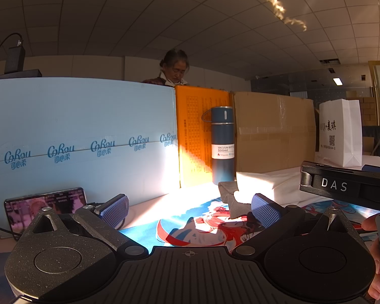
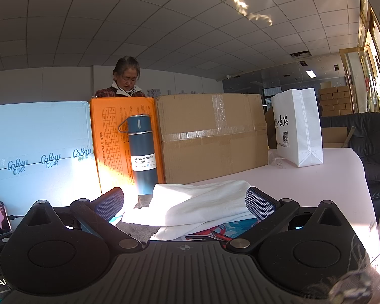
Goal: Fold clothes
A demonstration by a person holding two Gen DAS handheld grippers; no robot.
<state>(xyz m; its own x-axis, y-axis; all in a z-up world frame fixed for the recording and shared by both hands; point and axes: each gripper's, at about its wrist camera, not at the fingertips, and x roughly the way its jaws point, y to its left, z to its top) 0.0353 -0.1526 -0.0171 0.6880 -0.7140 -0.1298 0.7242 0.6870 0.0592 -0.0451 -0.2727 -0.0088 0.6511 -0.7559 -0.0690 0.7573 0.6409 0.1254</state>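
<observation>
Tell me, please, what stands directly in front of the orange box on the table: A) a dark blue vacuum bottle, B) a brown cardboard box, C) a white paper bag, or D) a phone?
A: the dark blue vacuum bottle stands upright against the orange box, while the white bag sits far to the right.

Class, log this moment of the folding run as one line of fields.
left hand-held gripper: open, empty | right hand-held gripper: open, over white cloth | grey cloth: on printed mat | fold: not begun

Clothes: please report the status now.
Both tongs open, empty. White cloth bunched, grey cloth beside it, unfolded. Bottle stands close behind.
</observation>
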